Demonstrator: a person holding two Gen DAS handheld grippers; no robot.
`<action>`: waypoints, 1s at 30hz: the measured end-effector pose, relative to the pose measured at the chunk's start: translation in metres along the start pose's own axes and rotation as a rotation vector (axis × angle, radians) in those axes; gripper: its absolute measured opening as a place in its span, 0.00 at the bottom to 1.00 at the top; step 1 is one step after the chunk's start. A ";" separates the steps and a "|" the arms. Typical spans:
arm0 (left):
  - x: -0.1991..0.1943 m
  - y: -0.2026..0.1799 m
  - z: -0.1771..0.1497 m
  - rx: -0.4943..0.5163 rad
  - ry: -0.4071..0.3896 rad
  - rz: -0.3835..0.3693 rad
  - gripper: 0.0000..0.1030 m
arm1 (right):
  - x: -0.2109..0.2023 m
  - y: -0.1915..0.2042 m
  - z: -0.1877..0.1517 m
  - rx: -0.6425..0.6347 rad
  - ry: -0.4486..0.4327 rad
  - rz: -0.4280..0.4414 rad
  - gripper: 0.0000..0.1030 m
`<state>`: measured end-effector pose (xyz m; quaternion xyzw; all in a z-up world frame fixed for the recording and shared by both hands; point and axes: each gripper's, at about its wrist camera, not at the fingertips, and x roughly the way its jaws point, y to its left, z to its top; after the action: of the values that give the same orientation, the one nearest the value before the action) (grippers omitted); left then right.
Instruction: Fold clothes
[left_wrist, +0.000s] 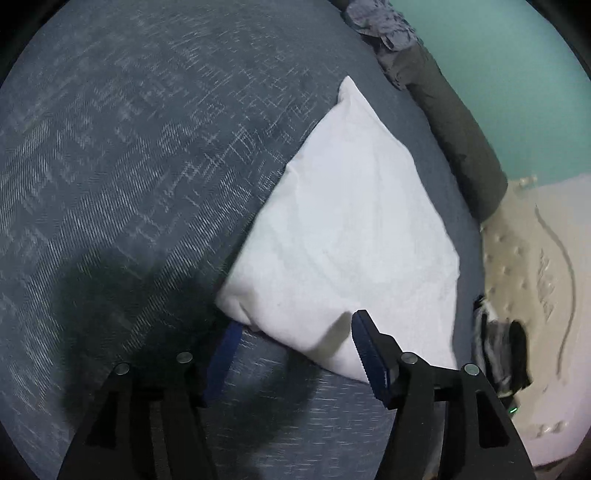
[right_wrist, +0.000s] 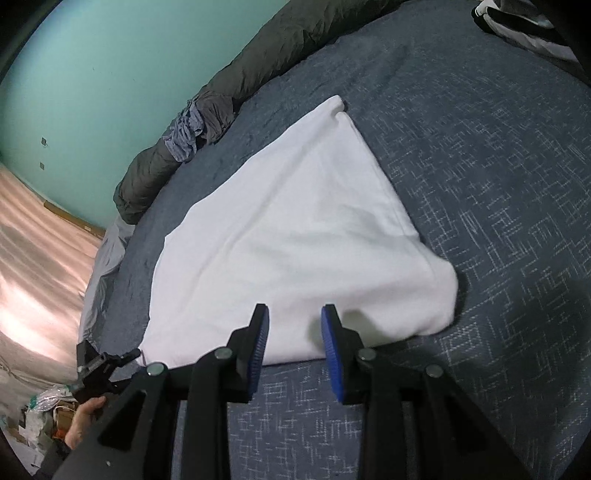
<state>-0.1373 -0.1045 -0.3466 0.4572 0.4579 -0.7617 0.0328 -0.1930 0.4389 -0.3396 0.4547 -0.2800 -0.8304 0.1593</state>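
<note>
The white cloth (right_wrist: 291, 236) lies folded and smooth, 1 corner bunched, on the blue bedspread (right_wrist: 480, 184). The left gripper (left_wrist: 295, 332) stands open around its near corner; the right gripper (right_wrist: 295, 317) hangs part open over its near edge, gripping nothing.

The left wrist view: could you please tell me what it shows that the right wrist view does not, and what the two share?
Only the left wrist view shows the cream quilted mattress edge beside the bed. Only the right wrist view shows the pale floor, clutter and a hand on the other gripper's handle. Both show the folded white cloth on the blue patterned bedspread, the rolled grey blanket and the teal wall.
</note>
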 end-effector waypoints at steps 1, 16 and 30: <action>0.000 -0.002 -0.003 -0.017 -0.004 -0.005 0.63 | 0.001 -0.001 0.000 0.003 0.000 0.007 0.28; 0.015 -0.012 0.009 -0.051 -0.023 -0.011 0.63 | -0.007 -0.016 0.005 0.038 -0.045 0.036 0.28; 0.027 -0.020 0.040 0.015 -0.079 0.036 0.19 | -0.006 -0.016 0.006 0.041 -0.048 0.041 0.29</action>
<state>-0.1888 -0.1117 -0.3460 0.4353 0.4421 -0.7819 0.0610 -0.1951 0.4566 -0.3430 0.4320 -0.3100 -0.8316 0.1601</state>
